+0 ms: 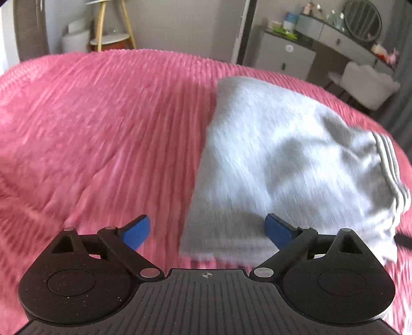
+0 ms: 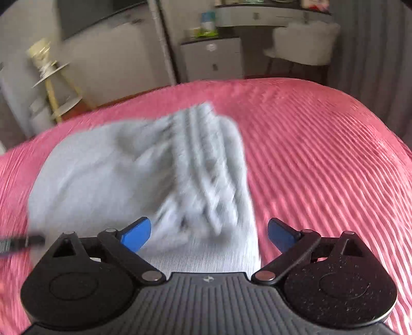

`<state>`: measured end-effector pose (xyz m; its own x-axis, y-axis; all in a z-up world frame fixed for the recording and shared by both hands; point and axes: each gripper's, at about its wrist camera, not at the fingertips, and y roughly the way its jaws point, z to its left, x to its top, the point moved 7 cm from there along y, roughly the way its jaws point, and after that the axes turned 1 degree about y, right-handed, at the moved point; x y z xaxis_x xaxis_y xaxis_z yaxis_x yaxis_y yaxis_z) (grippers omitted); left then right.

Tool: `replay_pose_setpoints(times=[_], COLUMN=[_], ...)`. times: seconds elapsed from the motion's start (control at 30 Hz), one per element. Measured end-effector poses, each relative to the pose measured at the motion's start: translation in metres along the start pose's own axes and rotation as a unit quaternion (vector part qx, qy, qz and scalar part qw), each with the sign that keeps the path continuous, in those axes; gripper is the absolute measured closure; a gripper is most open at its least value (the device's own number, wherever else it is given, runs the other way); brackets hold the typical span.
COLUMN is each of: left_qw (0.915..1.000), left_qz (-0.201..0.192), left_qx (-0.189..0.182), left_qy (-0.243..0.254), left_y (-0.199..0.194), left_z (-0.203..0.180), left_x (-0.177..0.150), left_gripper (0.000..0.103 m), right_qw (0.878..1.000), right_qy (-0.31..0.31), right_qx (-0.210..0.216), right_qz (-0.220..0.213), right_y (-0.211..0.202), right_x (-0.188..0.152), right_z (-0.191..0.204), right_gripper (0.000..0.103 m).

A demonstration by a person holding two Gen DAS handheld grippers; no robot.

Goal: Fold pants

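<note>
Light grey pants [image 1: 278,165] lie folded in a thick bundle on a pink ribbed bedspread [image 1: 103,128]. Darker stripes run along the bundle's right edge in the left wrist view. My left gripper [image 1: 207,233] is open above the bundle's near left corner, its blue pads [image 1: 136,233] wide apart and holding nothing. In the right wrist view the same pants [image 2: 128,175] fill the centre left, with the stripes down the middle. My right gripper [image 2: 209,235] is open over the bundle's near right end, nothing pinched between its blue pads [image 2: 282,235].
Beyond the bed stand a white drawer cabinet [image 1: 285,55], a grey vanity desk with an oval mirror [image 1: 361,20], a white chair [image 1: 368,85] and a yellow-legged stand [image 1: 113,33]. A dark tip of the other gripper [image 2: 20,242] shows at the left edge of the right wrist view.
</note>
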<state>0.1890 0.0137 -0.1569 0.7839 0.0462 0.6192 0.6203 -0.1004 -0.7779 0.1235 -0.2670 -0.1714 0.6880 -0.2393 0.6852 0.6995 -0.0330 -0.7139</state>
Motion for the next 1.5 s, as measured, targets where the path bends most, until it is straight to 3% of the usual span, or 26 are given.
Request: replay_pose_setpoints(times=[0.1,0.3,0.47,0.53,0.67,0.8,1.17,1.5], left_qw=[0.9997,0.995,0.9865,0.9856,0.9893,0.9867,0.9947,0.9991], left_qz=[-0.008,-0.01,-0.048,-0.051,-0.036,-0.049,-0.018,0.023], left_qx=[0.002,0.029,0.049,0.044,0.045,0.079,0.054,0.017], left_qy=[0.025,0.095,0.149,0.155,0.134,0.133,0.086,0.032], left_y=[-0.018,-0.033,-0.05,-0.055,-0.06,-0.063,-0.056,-0.048], left_z=[-0.016,-0.045,-0.061,-0.063,-0.057,-0.052,-0.039,-0.028], left_x=[-0.02,-0.064,-0.075,-0.08,-0.085,-0.084,-0.079,-0.077], left_gripper=[0.004,0.004,0.003,0.003,0.003,0.003,0.003,0.003], right_qw=[0.999,0.996,0.989,0.99,0.992,0.984,0.986,0.983], right_qy=[-0.046,-0.083,-0.088,-0.082,-0.092,-0.143,-0.125,-0.153], right_qx=[-0.002,-0.027,-0.113,-0.114,-0.082,-0.107,-0.111,-0.101], right_qz=[0.023,0.007,-0.018,-0.028,-0.007,-0.001,0.012,0.022], right_y=[-0.016,-0.051,-0.066,-0.076,-0.08,-0.076,-0.077,-0.077], right_x=[-0.042,-0.103,-0.093,-0.094,-0.1,-0.103,-0.103,-0.099], right_z=[0.008,0.007,0.005,0.007,0.017,0.029,0.028,0.048], right_gripper=[0.006,0.006,0.006,0.006,0.006,0.006,0.006,0.006])
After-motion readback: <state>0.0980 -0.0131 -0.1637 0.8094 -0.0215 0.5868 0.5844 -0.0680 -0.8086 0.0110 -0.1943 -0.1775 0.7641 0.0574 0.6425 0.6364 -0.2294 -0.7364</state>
